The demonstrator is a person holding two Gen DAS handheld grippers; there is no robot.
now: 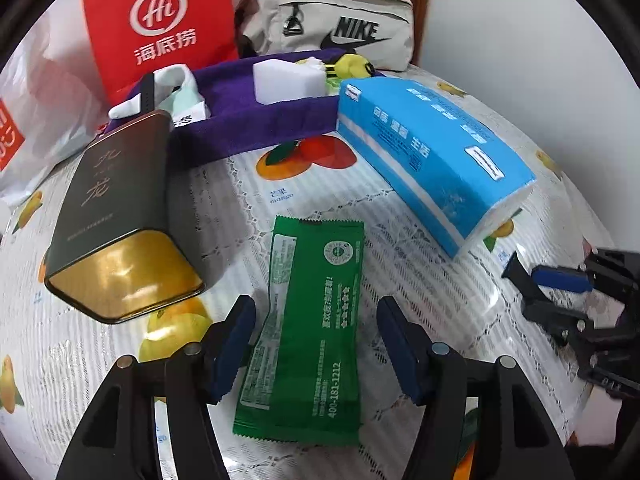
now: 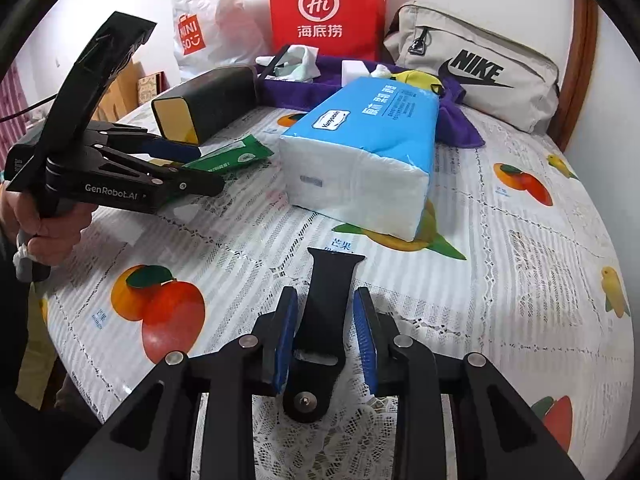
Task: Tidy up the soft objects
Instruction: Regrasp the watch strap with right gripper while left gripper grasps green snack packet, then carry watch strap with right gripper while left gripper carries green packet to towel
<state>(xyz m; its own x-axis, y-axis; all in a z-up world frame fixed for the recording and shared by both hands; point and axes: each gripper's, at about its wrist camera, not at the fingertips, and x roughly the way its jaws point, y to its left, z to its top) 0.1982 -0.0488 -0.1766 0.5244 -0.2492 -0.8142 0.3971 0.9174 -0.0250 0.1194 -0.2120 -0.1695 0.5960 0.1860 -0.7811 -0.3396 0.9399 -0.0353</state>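
A green wet-wipe packet [image 1: 308, 332] lies flat on the fruit-print tablecloth, between the fingers of my open left gripper [image 1: 316, 344]. The packet also shows in the right wrist view [image 2: 232, 156], partly behind the left gripper [image 2: 200, 168]. A blue tissue pack [image 1: 432, 156] [image 2: 360, 156] lies to the right of it. A purple cloth tray [image 1: 256, 120] at the back holds a white sponge [image 1: 288, 80], a yellow soft toy [image 1: 354, 65] and a white bag. My right gripper [image 2: 326, 332] is open and empty, low over the table in front of the tissue pack; it shows at the right edge of the left wrist view [image 1: 520, 280].
A dark tin with a gold end [image 1: 116, 224] [image 2: 208, 104] lies left of the packet. A red paper bag [image 1: 160, 24], a white plastic bag [image 2: 200, 20] and a beige Nike pouch [image 1: 332, 24] stand at the back. The round table edge curves at right [image 2: 600, 320].
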